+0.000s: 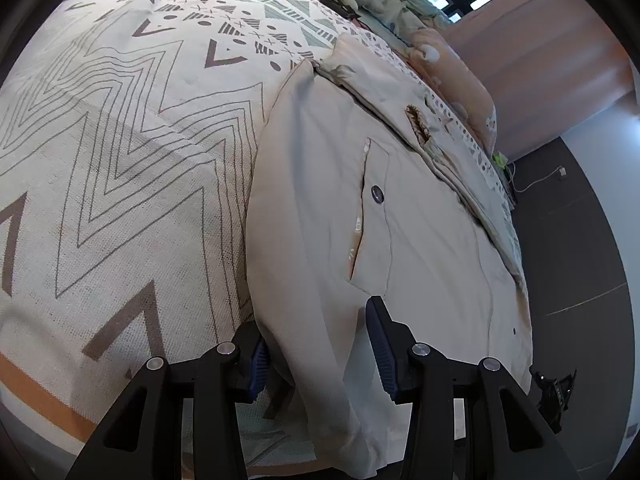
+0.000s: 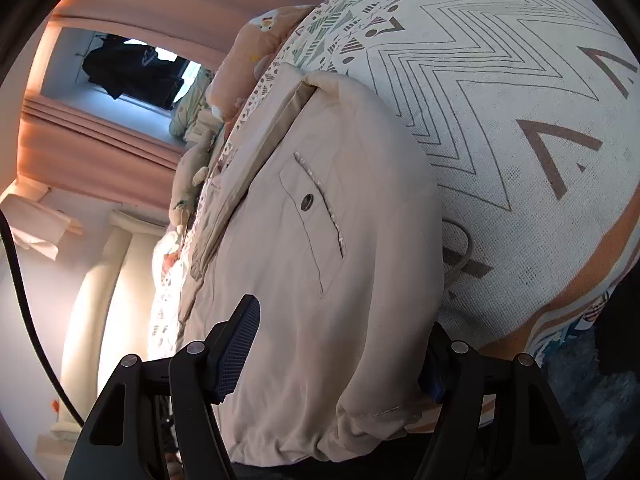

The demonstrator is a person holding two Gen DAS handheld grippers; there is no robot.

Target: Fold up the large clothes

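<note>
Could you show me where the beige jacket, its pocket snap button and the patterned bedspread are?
beige jacket [image 1: 432,248], left wrist view, flat front panel.
pocket snap button [image 2: 307,202], right wrist view, centre of the metal stud.
patterned bedspread [image 1: 120,184], left wrist view, zigzag-striped area.

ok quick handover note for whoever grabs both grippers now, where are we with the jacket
Left gripper: jaws straddle the near hem of the beige jacket; firm grip unclear.
Right gripper: jaws wide around the jacket's bunched near edge; grip unclear.
Jacket lies on the patterned bedspread, pocket snap facing up.
Done: apparently partly folded.
Left: likely fold the near edge away from you, then flatten.
</note>
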